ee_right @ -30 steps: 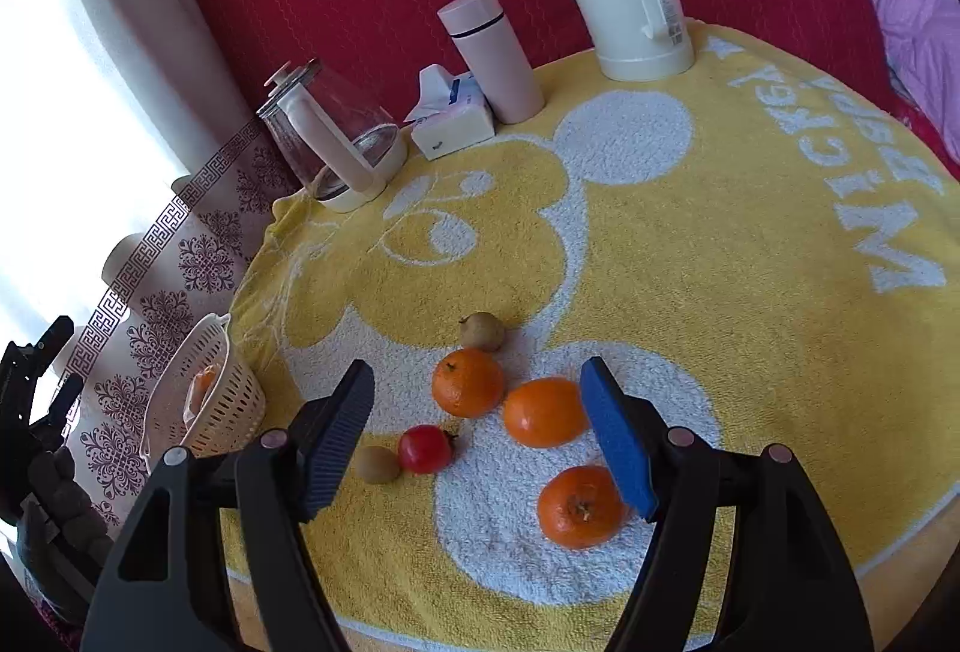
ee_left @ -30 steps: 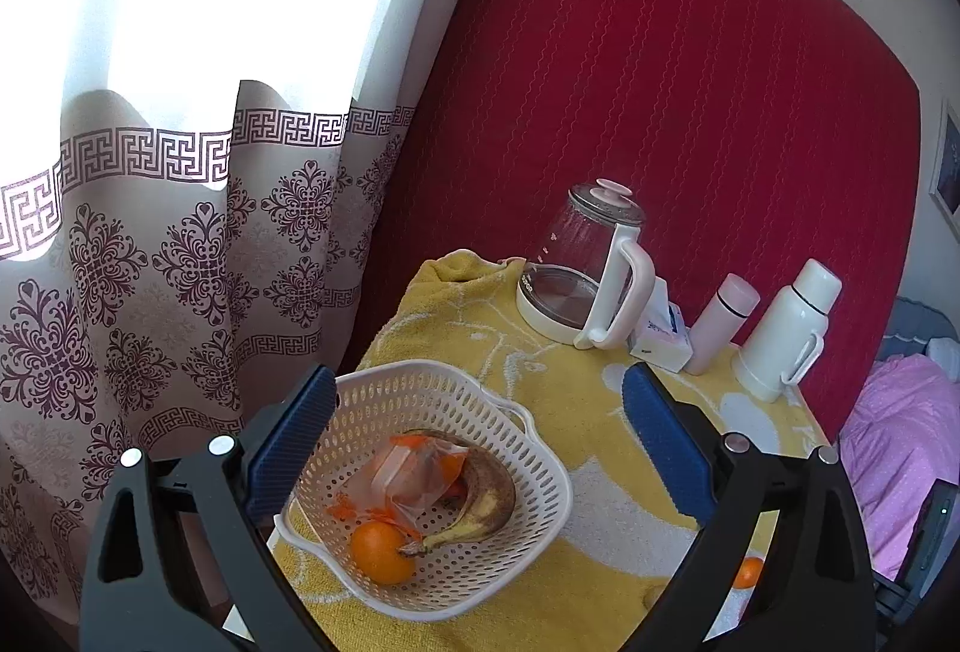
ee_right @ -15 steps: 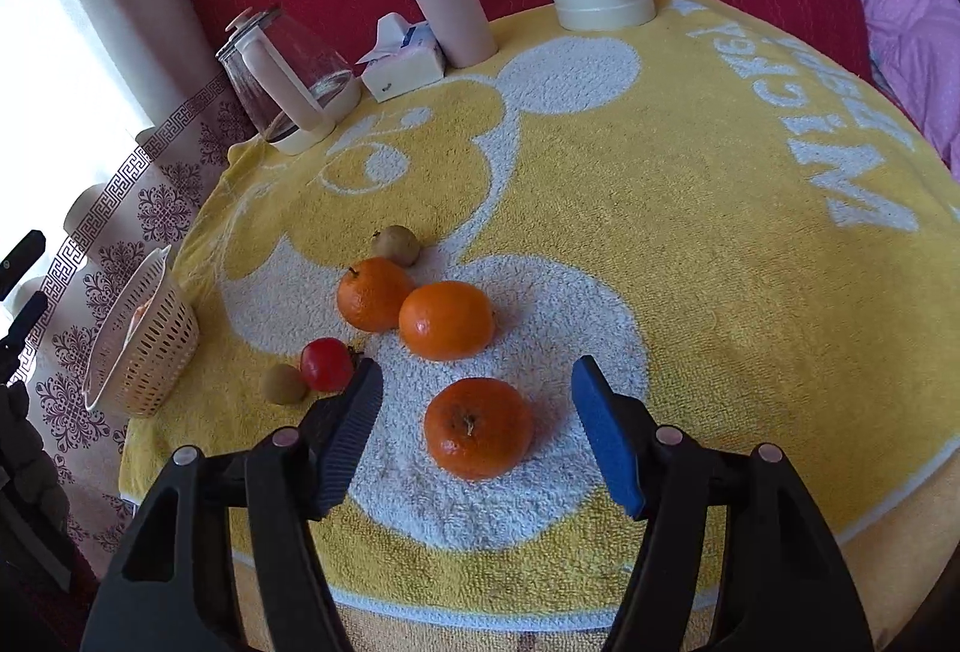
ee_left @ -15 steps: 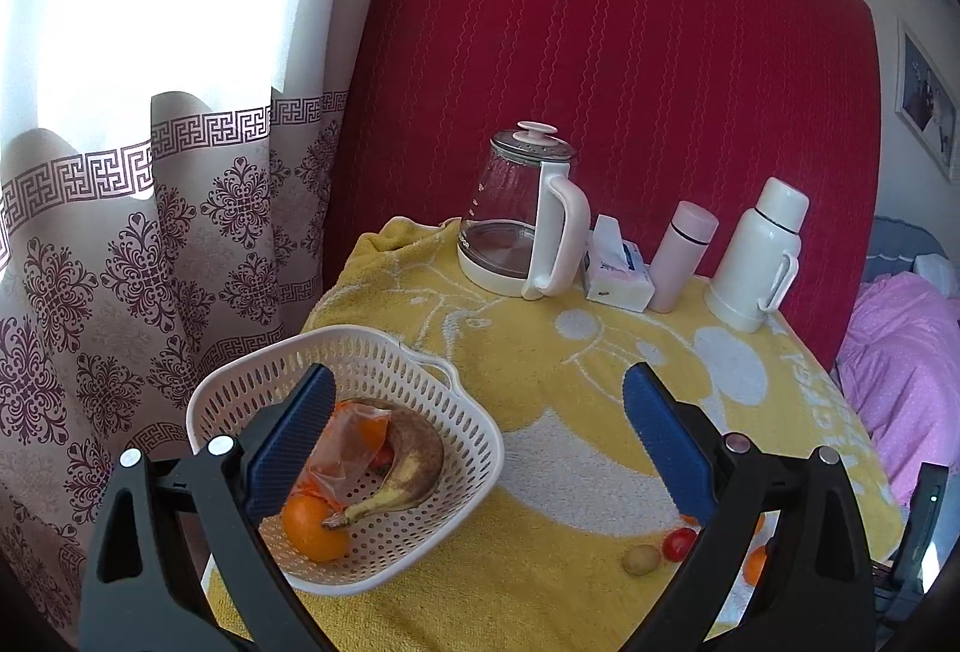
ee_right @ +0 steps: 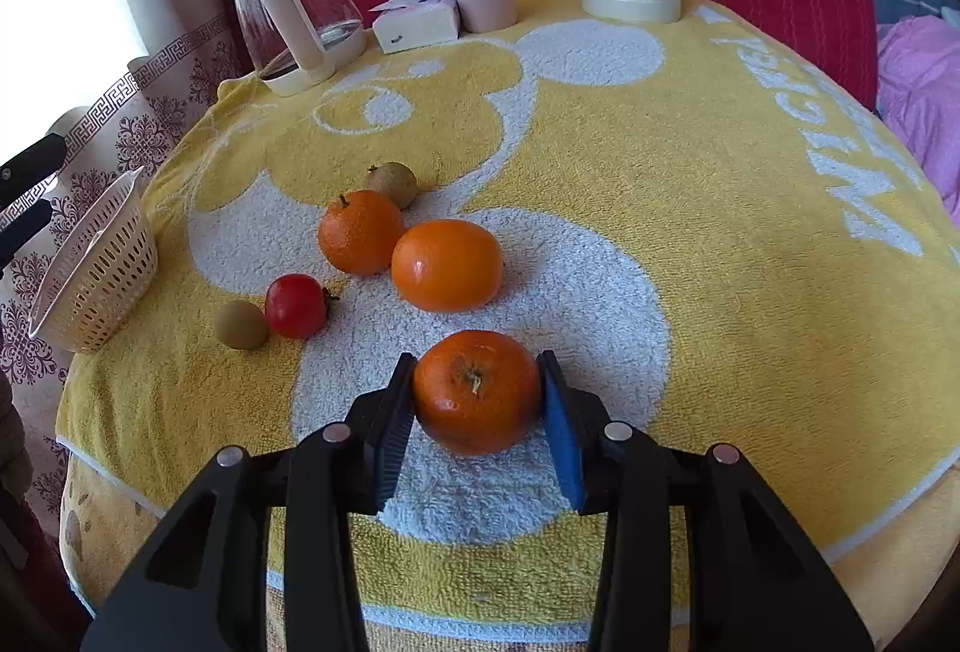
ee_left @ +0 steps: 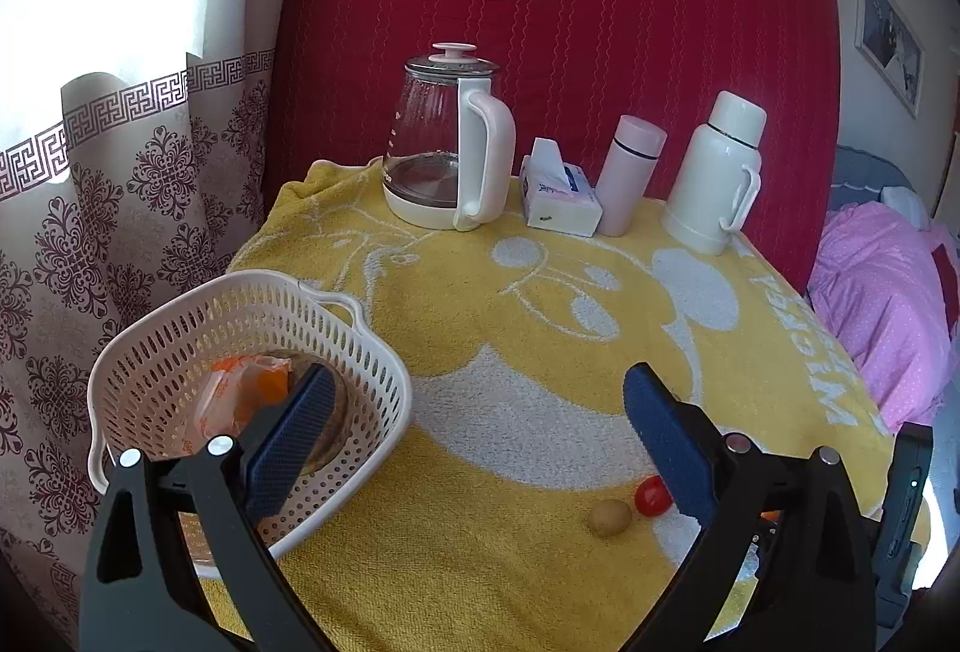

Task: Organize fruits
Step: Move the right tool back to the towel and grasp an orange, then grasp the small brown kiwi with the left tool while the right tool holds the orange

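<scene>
In the right wrist view my right gripper (ee_right: 477, 415) is shut on the nearest orange (ee_right: 477, 391), which rests on the yellow towel (ee_right: 690, 184). Beyond it lie two more oranges (ee_right: 447, 265) (ee_right: 360, 231), a red tomato (ee_right: 295, 306) and two small brown fruits (ee_right: 242, 325) (ee_right: 393, 183). The white basket (ee_right: 96, 268) stands at the table's left edge. In the left wrist view my left gripper (ee_left: 474, 433) hangs open beside the basket (ee_left: 360, 346), which holds a wrapped orange item (ee_left: 246, 394). A tomato (ee_left: 653, 496) and a brown fruit (ee_left: 609, 518) show near its right finger.
At the back of the table stand a glass kettle (ee_left: 447, 142), a tissue box (ee_left: 558, 199), a pink flask (ee_left: 630, 175) and a white thermos (ee_left: 717, 178). A patterned curtain (ee_left: 120, 208) hangs left. Pink bedding (ee_left: 882, 304) lies right.
My right gripper moved forward and down and closed on the nearest orange. My left gripper swung right and lower, away from above the basket, staying open.
</scene>
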The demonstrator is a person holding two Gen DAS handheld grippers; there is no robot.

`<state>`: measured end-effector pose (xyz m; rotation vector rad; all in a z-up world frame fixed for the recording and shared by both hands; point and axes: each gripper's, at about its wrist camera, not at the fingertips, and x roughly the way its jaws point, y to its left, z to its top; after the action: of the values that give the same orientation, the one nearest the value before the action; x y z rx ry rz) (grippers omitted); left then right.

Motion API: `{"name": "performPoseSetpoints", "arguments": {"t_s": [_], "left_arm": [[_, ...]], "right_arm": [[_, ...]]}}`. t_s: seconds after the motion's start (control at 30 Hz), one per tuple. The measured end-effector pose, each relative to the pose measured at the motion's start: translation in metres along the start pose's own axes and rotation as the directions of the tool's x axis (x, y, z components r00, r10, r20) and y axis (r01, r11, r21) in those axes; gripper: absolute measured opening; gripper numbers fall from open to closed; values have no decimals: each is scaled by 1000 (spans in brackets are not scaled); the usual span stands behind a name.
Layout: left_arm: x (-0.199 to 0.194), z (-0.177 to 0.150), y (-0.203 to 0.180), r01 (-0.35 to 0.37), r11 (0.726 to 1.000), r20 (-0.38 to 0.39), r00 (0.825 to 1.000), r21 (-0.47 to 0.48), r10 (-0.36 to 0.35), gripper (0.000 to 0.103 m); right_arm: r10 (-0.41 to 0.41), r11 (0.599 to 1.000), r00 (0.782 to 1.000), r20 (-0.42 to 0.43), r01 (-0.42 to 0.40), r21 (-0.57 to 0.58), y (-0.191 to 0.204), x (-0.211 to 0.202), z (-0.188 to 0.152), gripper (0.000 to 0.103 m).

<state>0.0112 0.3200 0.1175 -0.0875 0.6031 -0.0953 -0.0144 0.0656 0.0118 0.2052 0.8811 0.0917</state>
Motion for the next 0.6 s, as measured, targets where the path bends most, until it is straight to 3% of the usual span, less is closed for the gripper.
{"name": "performPoseSetpoints", "arguments": {"t_s": [0.27,0.43,0.53,0.6], "left_arm": [[29,-19,-25,48,996,-87,995,70,-41,97],[50,-37,-46,114,984,-174,981,139,-89,84],[56,-47,-58,219,960,-227,957,172,-178,77],[59,-54,-65,243,949,-247,950,203,-190,70]], "right_arm": [[8,1000,1000,-4,-8,-5,0,2,0,41],[17,1000,1000,-5,-17,-4,0,3,1,43],[22,1000,1000,-4,-22,-2,-1,3,0,43],[23,1000,1000,-4,-23,-2,-1,3,0,43]]}}
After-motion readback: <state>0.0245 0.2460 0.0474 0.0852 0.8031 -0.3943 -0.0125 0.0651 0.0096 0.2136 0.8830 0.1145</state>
